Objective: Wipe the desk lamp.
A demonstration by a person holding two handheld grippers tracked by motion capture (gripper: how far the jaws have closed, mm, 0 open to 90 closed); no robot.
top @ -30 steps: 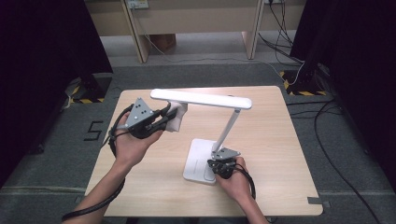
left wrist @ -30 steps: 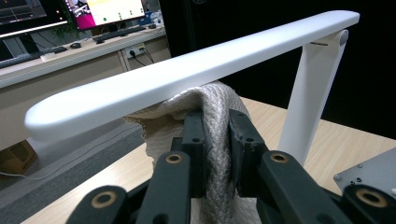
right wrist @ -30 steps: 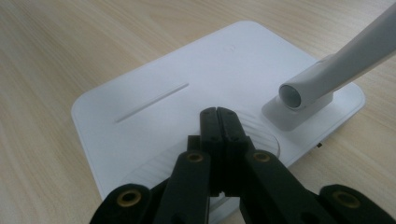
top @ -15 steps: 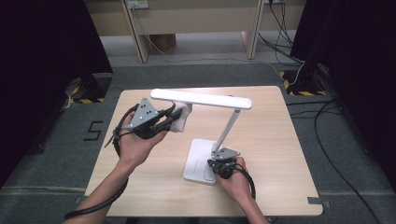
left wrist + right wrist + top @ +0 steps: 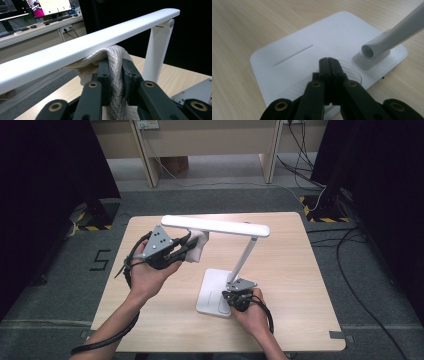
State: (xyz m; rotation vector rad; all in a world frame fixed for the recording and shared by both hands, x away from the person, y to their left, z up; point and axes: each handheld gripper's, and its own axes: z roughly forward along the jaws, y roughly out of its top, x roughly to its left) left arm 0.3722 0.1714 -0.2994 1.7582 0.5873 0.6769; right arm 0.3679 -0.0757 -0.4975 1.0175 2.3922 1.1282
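Observation:
A white desk lamp stands on the wooden table, with its flat base (image 5: pixel 212 290) near the front, a slanted arm (image 5: pixel 245 257) and a long head bar (image 5: pixel 215 226) reaching left. My left gripper (image 5: pixel 187 249) is shut on a cream woven cloth (image 5: pixel 200 245) and holds it up against the underside of the head bar. In the left gripper view the cloth (image 5: pixel 115 57) bulges out between the jaws and touches the bar (image 5: pixel 87 47). My right gripper (image 5: pixel 328 61) is shut with nothing in it, its tips resting on the lamp base (image 5: pixel 312 40) beside the foot of the arm (image 5: pixel 392 37).
The table's bare top (image 5: pixel 290 250) stretches to the right of the lamp and behind it. Cables (image 5: pixel 350 240) trail over the grey floor at the right. Legs of a wooden desk (image 5: pixel 145 150) stand beyond the far edge, with dark curtains at both sides.
My left gripper has slid a little to the right under the head bar, with the cloth in it. The right gripper and the lamp have stayed put.

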